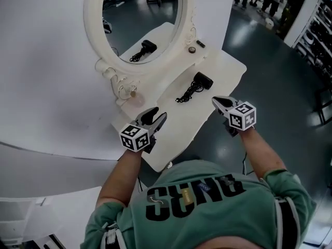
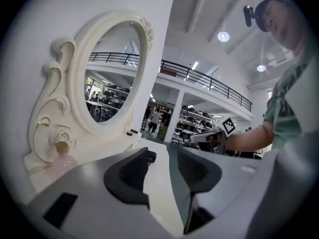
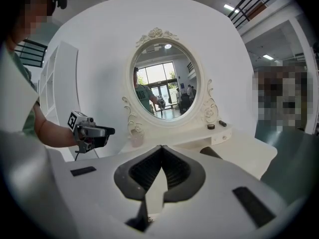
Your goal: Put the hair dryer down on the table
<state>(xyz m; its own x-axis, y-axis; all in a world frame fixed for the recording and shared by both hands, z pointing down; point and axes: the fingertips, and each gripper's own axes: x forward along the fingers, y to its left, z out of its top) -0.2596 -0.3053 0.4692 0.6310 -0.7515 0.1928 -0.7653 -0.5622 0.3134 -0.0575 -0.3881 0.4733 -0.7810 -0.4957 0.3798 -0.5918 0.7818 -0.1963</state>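
Head view: dim, cool, even light. Pale glare patches on the dark floor point(image 1: 244, 32); white bench point(image 1: 228, 69) evenly lit, shadows faint.
Left gripper view: round ceiling lamps point(image 2: 223, 36) glaring overhead; fisheye bending; black corners; nearest foreground soft.
Right gripper view: brighter white wall point(image 3: 99, 59); same bending and dark corners.

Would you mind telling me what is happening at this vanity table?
A person holds a gripper in each hand at the white vanity table. The black hair dryer lies on it before the oval mirror, touched by neither. The left gripper is open and empty, the right gripper shut on nothing.
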